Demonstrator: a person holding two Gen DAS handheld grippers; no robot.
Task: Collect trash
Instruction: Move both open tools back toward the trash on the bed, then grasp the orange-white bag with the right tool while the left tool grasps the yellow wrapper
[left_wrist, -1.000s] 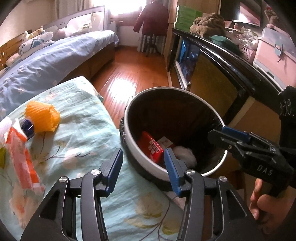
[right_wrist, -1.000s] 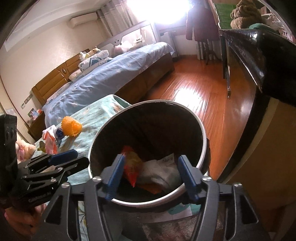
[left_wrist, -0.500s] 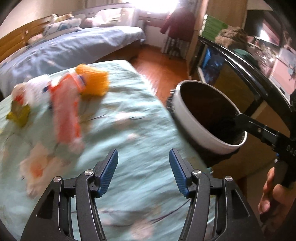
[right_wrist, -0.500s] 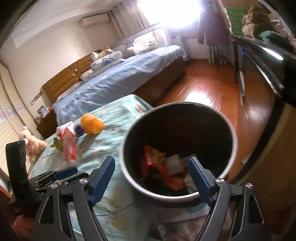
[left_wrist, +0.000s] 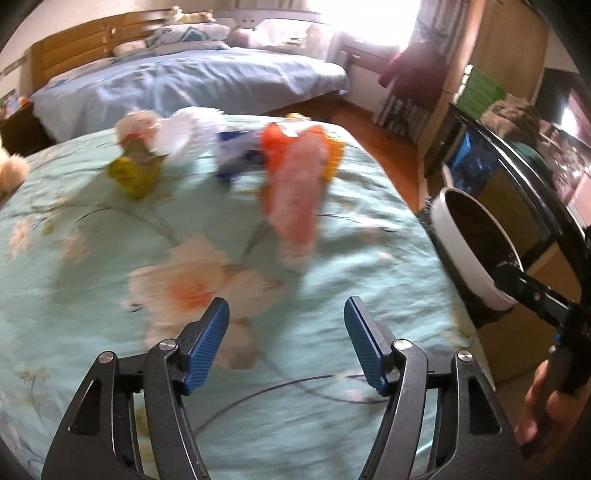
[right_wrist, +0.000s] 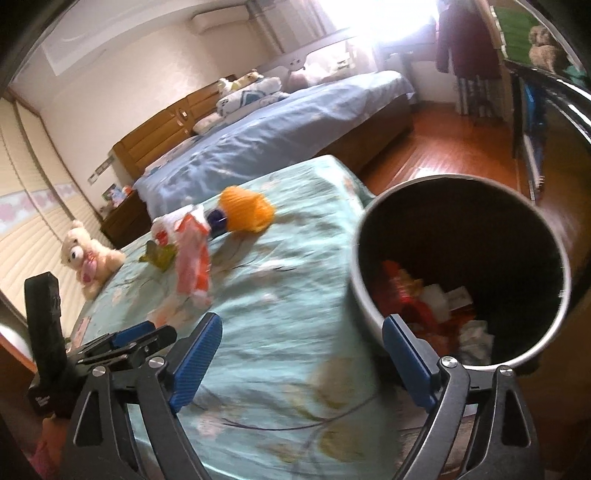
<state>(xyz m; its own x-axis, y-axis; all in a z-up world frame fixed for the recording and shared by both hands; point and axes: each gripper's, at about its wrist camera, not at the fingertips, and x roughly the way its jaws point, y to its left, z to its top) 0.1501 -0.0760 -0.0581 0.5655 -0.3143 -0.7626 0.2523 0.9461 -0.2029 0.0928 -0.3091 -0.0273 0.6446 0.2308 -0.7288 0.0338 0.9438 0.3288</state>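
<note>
**Bin part-filled, more litter on the bed cover**

The round trash bin (right_wrist: 461, 266) stands just beside the edge of the bed with the floral green cover (right_wrist: 280, 306). Inside it lie red wrappers (right_wrist: 402, 291), white crumpled paper (right_wrist: 474, 336) and a small card (details are blurred).

On the cover, well apart from the bin, sits a cluster of litter: an orange-and-pink wrapper (left_wrist: 295, 192), an orange net ball (right_wrist: 245, 208), a blue item (left_wrist: 236, 158), white paper (left_wrist: 184, 129) and a yellow-green scrap (left_wrist: 135, 173). The wrapper's long axis runs from the cluster toward the left tool (left_wrist: 286, 339).

Both the left tool and the right tool (right_wrist: 303, 360) are spread wide and hold nothing.
</note>
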